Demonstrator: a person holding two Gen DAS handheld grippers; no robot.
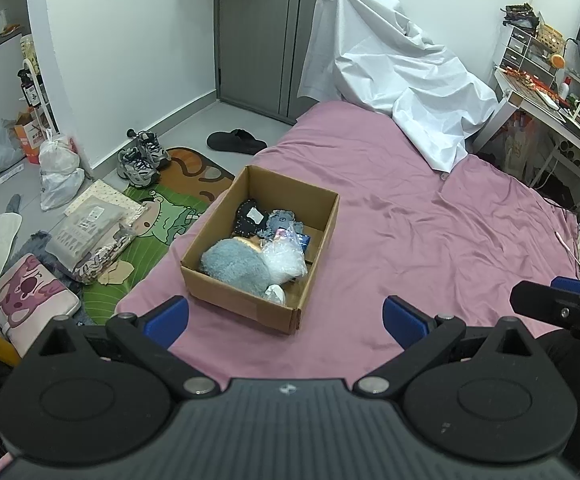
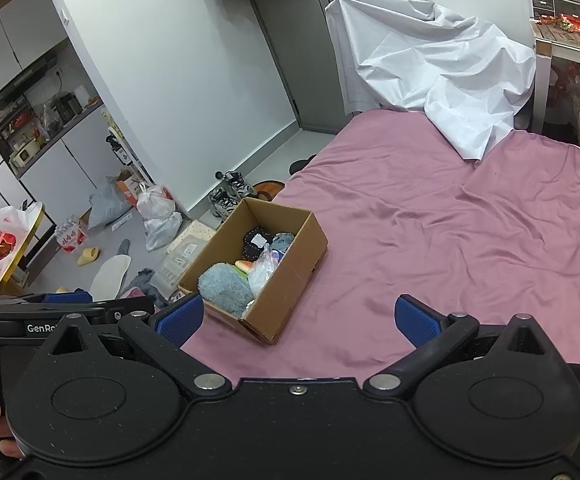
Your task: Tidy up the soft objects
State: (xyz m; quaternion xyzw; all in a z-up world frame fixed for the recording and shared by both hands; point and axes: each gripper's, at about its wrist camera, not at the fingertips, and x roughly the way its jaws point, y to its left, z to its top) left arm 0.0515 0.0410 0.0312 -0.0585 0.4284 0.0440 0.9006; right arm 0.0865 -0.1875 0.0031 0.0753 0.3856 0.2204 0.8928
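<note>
An open cardboard box (image 1: 313, 248) (image 2: 297, 268) sits on the pink bed sheet (image 1: 429, 232) (image 2: 449, 220) near the bed's left edge. Inside lie a fluffy grey-blue plush (image 1: 236, 266) (image 2: 224, 286), a black soft item with a white tag (image 1: 250, 214) (image 2: 256, 242), a grey-blue knitted item (image 1: 284, 220) and a clear plastic bag (image 1: 284, 262) (image 2: 262, 270). My left gripper (image 1: 286, 320) is open and empty, just short of the box. My right gripper (image 2: 299, 320) is open and empty, to the right of the box; it also shows at the right edge of the left wrist view (image 1: 561, 300).
A crumpled white sheet (image 1: 401, 76) (image 2: 441, 64) covers the head of the bed. A cluttered desk (image 1: 549, 92) stands to the right. On the floor to the left lie sneakers (image 1: 142, 158), a black slipper (image 1: 236, 142), plastic bags (image 1: 58, 172), packages (image 1: 90, 228) and a green rug (image 1: 162, 220).
</note>
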